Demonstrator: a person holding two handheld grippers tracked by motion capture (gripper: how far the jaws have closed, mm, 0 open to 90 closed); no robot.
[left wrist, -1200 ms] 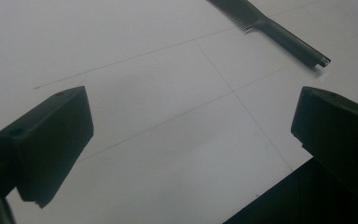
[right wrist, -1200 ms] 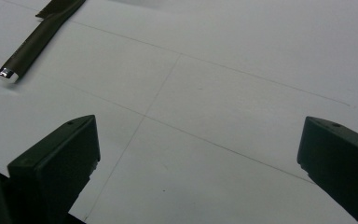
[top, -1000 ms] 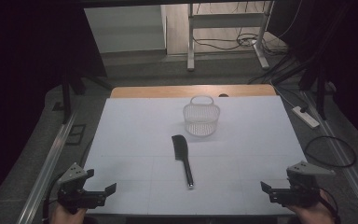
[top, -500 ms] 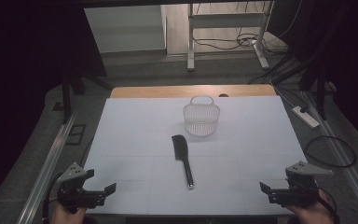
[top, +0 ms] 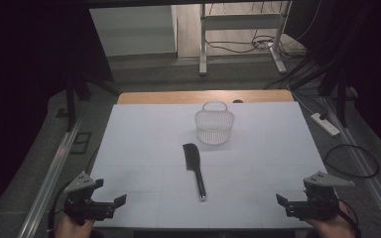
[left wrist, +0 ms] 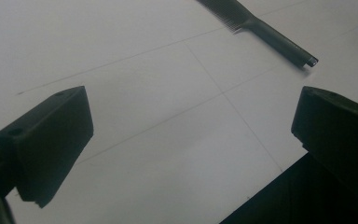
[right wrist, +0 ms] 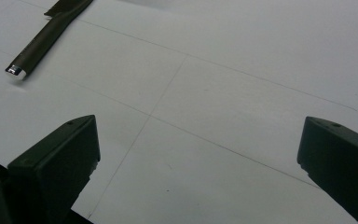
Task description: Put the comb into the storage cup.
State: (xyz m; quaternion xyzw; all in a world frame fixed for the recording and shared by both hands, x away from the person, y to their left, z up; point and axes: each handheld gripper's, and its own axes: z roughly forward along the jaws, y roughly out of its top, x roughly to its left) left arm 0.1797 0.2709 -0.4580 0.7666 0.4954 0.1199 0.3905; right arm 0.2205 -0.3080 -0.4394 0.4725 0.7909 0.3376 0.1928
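Observation:
A black comb (top: 194,164) lies in the middle of the white table (top: 144,139), teeth end far, handle toward me. Behind it stands a small white wire basket (top: 214,126), upright and empty as far as I can tell. My left gripper (top: 113,203) rests at the near left corner, open, nothing between its jaws. My right gripper (top: 285,202) sits at the near right corner, also open and empty. In the left gripper view the comb's handle (left wrist: 279,42) lies at the upper right. In the right gripper view the comb handle (right wrist: 42,39) shows at the upper left.
A wooden strip (top: 203,96) runs along the table's far edge. Metal rails (top: 49,178) flank the table on both sides. A power strip (top: 326,124) and cables (top: 352,161) lie on the floor at the right. A metal frame (top: 238,34) stands beyond.

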